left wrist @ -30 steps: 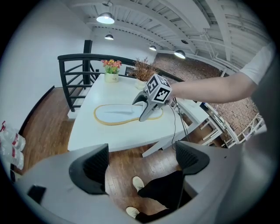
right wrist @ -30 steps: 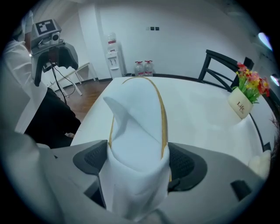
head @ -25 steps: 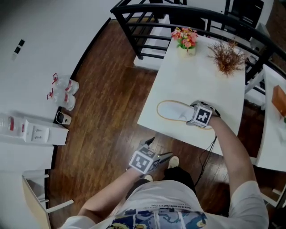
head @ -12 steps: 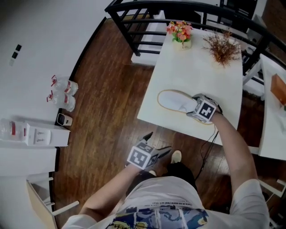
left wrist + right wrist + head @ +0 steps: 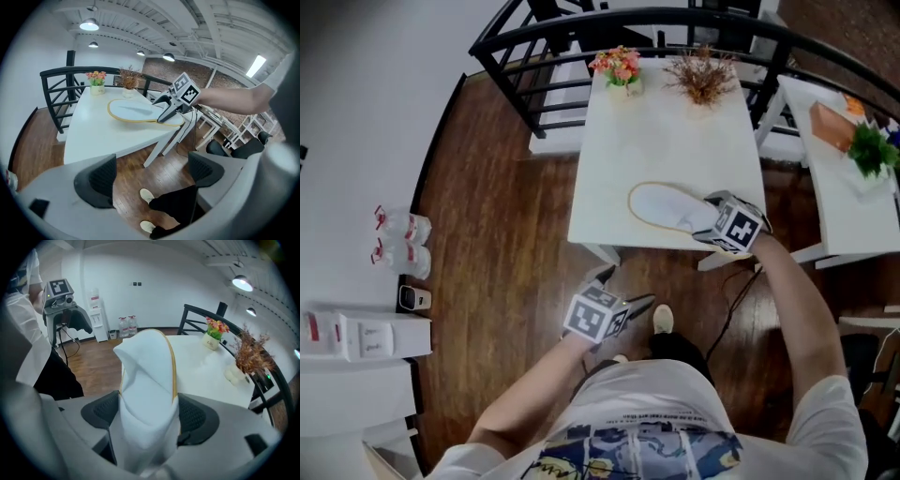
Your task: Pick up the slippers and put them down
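Note:
A white slipper (image 5: 661,208) with a yellow rim lies on the white table (image 5: 666,141), close to its near edge. My right gripper (image 5: 712,220) is shut on the slipper's near end; in the right gripper view the slipper (image 5: 147,362) fills the gap between both pads. From the left gripper view the slipper (image 5: 136,111) rests flat on the tabletop with the right gripper (image 5: 171,105) clamped on it. My left gripper (image 5: 619,298) hangs open and holds nothing above the wooden floor, below the table's edge. Only one slipper is in view.
A flower pot (image 5: 619,67) and a dried plant (image 5: 703,75) stand at the table's far edge, with a black railing (image 5: 516,56) behind. A second table (image 5: 853,216) with a green plant (image 5: 874,150) is at the right. Water bottles (image 5: 398,244) and a dispenser (image 5: 356,337) are at the left.
The head view has swung, so the table sits more central. The right gripper stays shut on the slipper at the table's near edge. The left gripper has barely moved.

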